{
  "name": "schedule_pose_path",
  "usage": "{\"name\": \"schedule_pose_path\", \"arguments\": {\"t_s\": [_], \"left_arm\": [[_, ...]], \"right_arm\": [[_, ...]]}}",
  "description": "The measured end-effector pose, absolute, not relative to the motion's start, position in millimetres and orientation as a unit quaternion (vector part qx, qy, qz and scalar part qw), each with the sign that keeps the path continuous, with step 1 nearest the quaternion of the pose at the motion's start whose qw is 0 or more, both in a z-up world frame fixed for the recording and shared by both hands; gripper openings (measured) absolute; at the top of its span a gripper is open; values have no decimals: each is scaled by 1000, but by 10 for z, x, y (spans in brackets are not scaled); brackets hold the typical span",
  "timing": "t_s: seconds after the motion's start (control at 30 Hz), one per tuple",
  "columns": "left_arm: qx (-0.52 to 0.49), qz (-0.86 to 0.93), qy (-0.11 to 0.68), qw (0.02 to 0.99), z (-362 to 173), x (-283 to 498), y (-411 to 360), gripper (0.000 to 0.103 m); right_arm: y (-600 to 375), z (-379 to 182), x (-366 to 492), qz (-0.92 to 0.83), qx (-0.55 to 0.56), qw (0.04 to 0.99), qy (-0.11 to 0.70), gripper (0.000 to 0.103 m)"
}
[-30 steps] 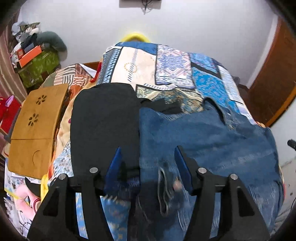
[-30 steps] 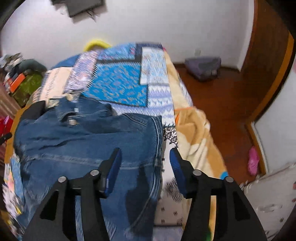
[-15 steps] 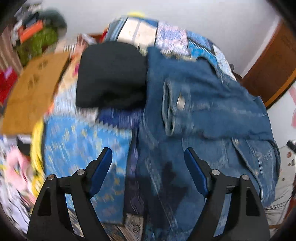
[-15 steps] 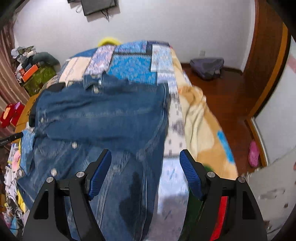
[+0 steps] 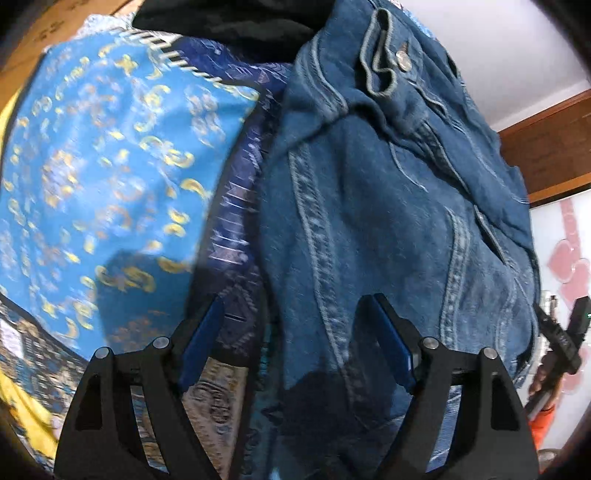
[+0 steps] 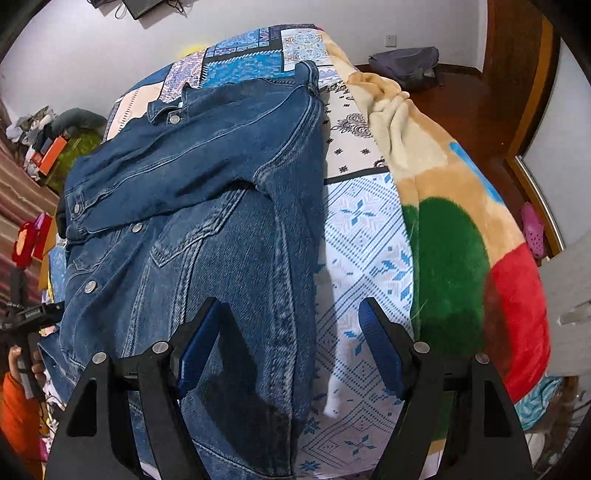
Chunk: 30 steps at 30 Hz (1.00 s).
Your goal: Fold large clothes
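Observation:
A blue denim jacket (image 6: 207,206) lies flat on the patterned bedspread (image 6: 362,236), both sleeves folded across its chest. It also shows in the left wrist view (image 5: 388,206), its cuff and button at the top. My left gripper (image 5: 295,332) is open and empty, low over the jacket's left edge. My right gripper (image 6: 291,336) is open and empty, over the jacket's right edge near the hem.
A black garment (image 5: 221,22) lies beyond the jacket on the left. A fleece blanket (image 6: 454,236) in beige, green and red drapes the bed's right side. A bag (image 6: 406,66) sits on the wooden floor. Clutter (image 6: 48,147) is stacked left of the bed.
Both grippers have opened wide and drawn back toward the near end of the bed. The jacket now lies with its sleeves folded in. The left view has dropped closer to the fabric.

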State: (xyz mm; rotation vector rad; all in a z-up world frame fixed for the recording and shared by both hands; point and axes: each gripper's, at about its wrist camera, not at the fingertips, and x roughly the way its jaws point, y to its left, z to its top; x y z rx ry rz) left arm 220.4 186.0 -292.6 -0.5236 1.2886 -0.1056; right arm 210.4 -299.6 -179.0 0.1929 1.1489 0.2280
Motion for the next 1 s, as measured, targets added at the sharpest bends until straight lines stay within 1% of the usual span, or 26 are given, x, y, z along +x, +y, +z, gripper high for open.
{"name": "schedule_pose_path", "arguments": {"t_s": [0.13,0.2,0.23,0.27,0.3,0.33,0.37,0.4,0.43,0.47,0.6,0.73,0.87,1.0], "left_arm": [[-253,-61,584,769,-2899,2171,1791,79],[-253,-73,579,772,-2867,2152,1758,78],[-251,-77,577,774,-2834,2168,1723,76],[-248,-83,574,776,-2809,2168,1686,68],[-245,-91,573,777,-2782,2161,1654,58],[-244,-101,571,777,-2757,2161,1620,51],[-244,-113,570,776,-2733,2161,1574,37],[-242,-120,568,778,-2707,2165,1535,23],[-235,-120,564,782,-2670,2188,1495,18],[-224,-119,560,789,-2620,2199,1441,12],[-237,-142,535,799,-2375,2291,1310,6],[-243,-168,483,824,-1887,2443,1289,6],[-244,-178,431,850,-1406,2664,1361,6],[-222,-136,399,879,-1244,2957,1412,6]], "right_arm": [[-2935,-1828,2080,100,82,834,536,73],[-2919,-1824,2070,102,89,836,532,66],[-2903,-1808,2068,103,88,838,528,58],[-2891,-1792,2061,104,85,841,524,56],[-2883,-1778,2057,104,81,843,522,50],[-2857,-1755,2051,104,73,845,519,42],[-2831,-1725,2037,105,63,850,513,31],[-2812,-1693,2017,107,55,854,507,25],[-2799,-1668,2008,108,49,856,502,15],[-2781,-1640,2001,110,44,858,499,10],[-2757,-1559,2038,125,55,860,492,9],[-2760,-1354,2116,150,79,864,474,7],[-2736,-1065,2270,173,85,878,439,7],[-2761,-922,2542,175,113,888,411,7]]}}
